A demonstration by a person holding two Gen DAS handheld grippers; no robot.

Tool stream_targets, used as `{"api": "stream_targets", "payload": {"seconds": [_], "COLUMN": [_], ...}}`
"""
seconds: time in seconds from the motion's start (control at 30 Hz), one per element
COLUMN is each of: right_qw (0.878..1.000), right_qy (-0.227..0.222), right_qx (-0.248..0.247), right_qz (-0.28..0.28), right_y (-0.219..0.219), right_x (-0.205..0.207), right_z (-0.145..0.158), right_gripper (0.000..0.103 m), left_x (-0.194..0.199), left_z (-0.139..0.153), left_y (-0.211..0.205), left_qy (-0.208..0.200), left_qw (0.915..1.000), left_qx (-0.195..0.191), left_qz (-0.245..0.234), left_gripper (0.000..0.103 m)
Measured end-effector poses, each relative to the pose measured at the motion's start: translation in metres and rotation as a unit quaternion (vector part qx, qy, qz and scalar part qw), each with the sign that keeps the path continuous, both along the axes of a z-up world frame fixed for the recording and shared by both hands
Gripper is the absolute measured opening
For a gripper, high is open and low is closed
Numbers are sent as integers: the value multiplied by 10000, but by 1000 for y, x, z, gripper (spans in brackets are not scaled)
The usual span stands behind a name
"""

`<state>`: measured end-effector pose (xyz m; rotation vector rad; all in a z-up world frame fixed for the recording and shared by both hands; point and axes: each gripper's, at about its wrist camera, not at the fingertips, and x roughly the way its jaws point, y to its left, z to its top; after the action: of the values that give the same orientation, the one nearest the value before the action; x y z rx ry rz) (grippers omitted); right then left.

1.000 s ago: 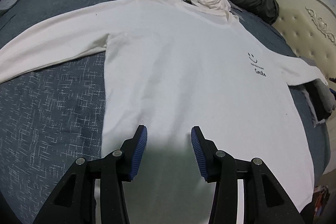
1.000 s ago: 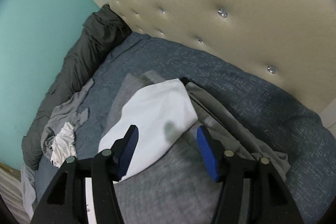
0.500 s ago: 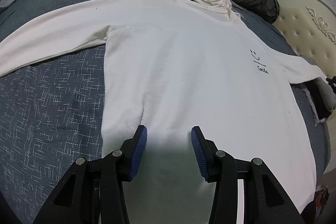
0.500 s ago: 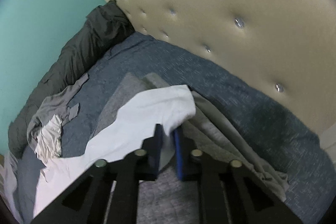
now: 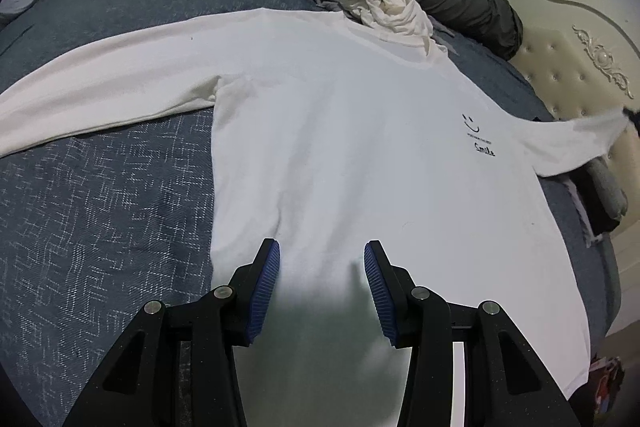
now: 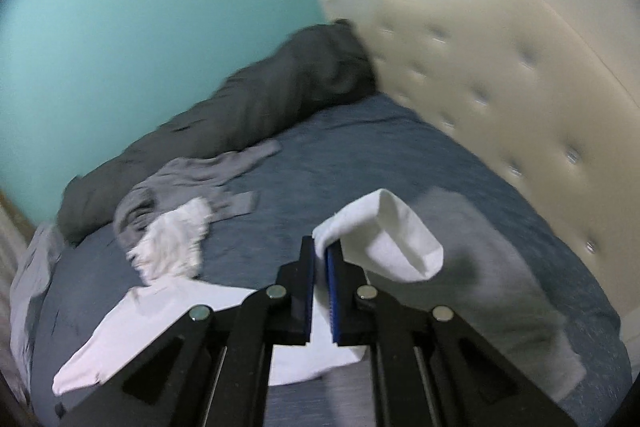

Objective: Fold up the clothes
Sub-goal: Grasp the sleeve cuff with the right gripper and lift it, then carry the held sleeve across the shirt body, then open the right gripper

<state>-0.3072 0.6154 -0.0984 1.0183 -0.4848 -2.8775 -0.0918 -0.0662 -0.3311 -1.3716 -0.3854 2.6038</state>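
Folding barely begun: right gripper (image 6: 320, 251) pinches the white long-sleeved cotton shirt's (image 5: 360, 131) cuff (image 6: 392, 239) at lower centre, left gripper (image 5: 320, 267) half-open, empty.

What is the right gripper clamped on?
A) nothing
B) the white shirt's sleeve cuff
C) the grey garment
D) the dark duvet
B: in the right wrist view the right gripper has its jaws shut on the sleeve cuff of the white shirt, lifted off the bed.
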Motion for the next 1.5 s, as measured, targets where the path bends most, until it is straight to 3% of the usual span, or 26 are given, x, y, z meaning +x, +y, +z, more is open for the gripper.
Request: {"api": "stream_targets", "payload": {"seconds": [0.37,0.63,0.77,0.87,1.03,1.17,1.33,1.5], "right_qw": [9909,9607,9416,9296,9186,9115,8980,8916], "right_qy": [96,6,-240,-579,-1200,-1451,-1643,-1665], "right_qx": [35,213,300,357,236,312,137,-272], "right_qz": [1340,2768,3346,3621,3758,3835,4079,4202], "right_y": [-168,-323,-394,-436,-483,-508,-526,-521], "right_x": [4,41,61,73,88,105,124,128], "right_z": [42,44,14,-30,-117,-159,-181,-180], "right_gripper": [5,5,5,5,5,5,9,15], "left_x": [11,23,30,34,37,37,35,34], "left_z": [15,22,24,25,24,23,23,22], "left_y": [-8,-24,-37,-46,-53,-54,-57,-59], "left_qy": [181,280,294,313,307,301,324,320], "left_qw": [9998,9994,9991,9989,9988,9988,9987,9986], "left_qx": [87,206,268,299,321,326,347,360], "left_qz": [-59,36,115,183,205,192,207,225], "left_gripper": [48,48,48,48,49,49,50,51]}}
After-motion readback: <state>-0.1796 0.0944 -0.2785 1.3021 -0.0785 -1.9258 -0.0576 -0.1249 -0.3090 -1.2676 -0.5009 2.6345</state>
